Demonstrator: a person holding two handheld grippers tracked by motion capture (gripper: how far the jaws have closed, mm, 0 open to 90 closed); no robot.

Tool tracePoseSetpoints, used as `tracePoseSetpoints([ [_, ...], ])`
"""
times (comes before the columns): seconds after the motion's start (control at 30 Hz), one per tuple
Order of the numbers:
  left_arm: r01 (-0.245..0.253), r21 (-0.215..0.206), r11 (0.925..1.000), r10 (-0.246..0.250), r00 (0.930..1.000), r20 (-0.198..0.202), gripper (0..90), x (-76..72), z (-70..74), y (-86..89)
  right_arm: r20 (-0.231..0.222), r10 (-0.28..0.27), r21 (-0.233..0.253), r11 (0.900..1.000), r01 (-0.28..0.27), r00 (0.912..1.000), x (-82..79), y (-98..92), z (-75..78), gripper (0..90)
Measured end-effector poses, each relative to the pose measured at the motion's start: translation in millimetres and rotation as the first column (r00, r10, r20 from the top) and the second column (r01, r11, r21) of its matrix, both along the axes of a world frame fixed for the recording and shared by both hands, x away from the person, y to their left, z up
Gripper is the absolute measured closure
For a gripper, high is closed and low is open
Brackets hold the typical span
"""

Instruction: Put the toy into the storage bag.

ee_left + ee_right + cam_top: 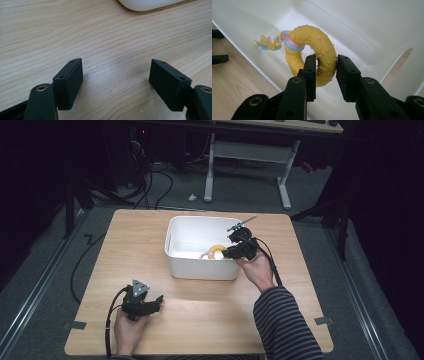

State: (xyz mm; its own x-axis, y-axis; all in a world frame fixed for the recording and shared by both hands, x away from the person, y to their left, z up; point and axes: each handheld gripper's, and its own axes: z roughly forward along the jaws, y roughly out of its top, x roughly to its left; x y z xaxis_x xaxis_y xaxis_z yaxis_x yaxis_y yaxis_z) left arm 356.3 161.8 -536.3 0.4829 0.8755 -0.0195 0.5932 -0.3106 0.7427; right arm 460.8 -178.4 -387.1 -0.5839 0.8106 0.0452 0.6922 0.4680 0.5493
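A yellow knobbly ring toy [317,47] with a pastel rope knot [272,42] hangs inside the white bin [367,27]. My right gripper [326,72] is shut on the ring's lower side. From above, the ring toy [216,252] shows over the bin's [187,265] near right wall, with the right gripper [231,252] at the rim. My left gripper [159,301] rests low on the wooden table [210,310] near its front left. In the left gripper view that gripper [116,75] is open, with bare wood between its jaws.
A corner of the white bin [147,4] lies ahead of the left gripper. A striped sleeve [285,325] crosses the table's front right. Beyond the table's far edge stand a desk frame [247,165] and floor cables [150,185].
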Motion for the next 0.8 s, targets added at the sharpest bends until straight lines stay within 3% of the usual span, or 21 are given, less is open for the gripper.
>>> tracePoseSetpoints([
  [0.1, 0.0, -0.001, 1.0, 0.0, 1.0, 0.0, 27.5, 0.0, 0.0, 0.0, -0.002, 0.007, 0.005, 1.0, -0.007, 1.0, -0.6, 0.3, -0.1, 69.9],
  [0.13, 0.0, -0.001, 1.0, 0.0, 1.0, 0.0, 27.5, 0.0, 0.0, 0.1, -0.004, 0.017, 0.024, 1.0, -0.017, 0.9998, -1.4, -0.1, 0.9, 63.6],
  [0.17, 0.0, -0.001, 1.0, 0.0, 1.0, 0.0, 27.5, 0.0, 0.0, 0.1, -0.004, 0.017, 0.024, 1.0, -0.017, 0.9998, -1.4, -0.1, 0.9, 63.6],
  [0.2, 0.0, -0.001, 1.0, 0.0, 1.0, 0.0, 27.5, 0.0, 0.0, 0.1, 0.003, 0.014, 0.064, 0.998, -0.014, 0.9999, -3.1, -1.9, 5.3, 59.6],
  [0.3, 0.0, -0.001, 1.0, 0.0, 1.0, 0.0, 27.0, 0.1, 0.0, 0.1, 0.017, 0.014, 0.068, 0.998, -0.015, 0.9998, -5.2, -3.3, 9.0, 57.7],
  [0.5, -0.003, -0.002, 1.0, 0.003, 1.0, 0.001, 27.0, 0.1, -0.2, 0.2, 0.116, -0.02, 0.088, 0.996, 0.01, 0.993, -17.0, -19.8, 22.7, 54.3],
  [0.8, -0.002, -0.002, 1.0, 0.002, 1.0, -0.001, 27.0, 0.1, -0.1, 0.2, 0.179, -0.082, 0.134, 0.989, 0.059, 0.9803, -32.2, -51.0, 35.8, 51.0],
])
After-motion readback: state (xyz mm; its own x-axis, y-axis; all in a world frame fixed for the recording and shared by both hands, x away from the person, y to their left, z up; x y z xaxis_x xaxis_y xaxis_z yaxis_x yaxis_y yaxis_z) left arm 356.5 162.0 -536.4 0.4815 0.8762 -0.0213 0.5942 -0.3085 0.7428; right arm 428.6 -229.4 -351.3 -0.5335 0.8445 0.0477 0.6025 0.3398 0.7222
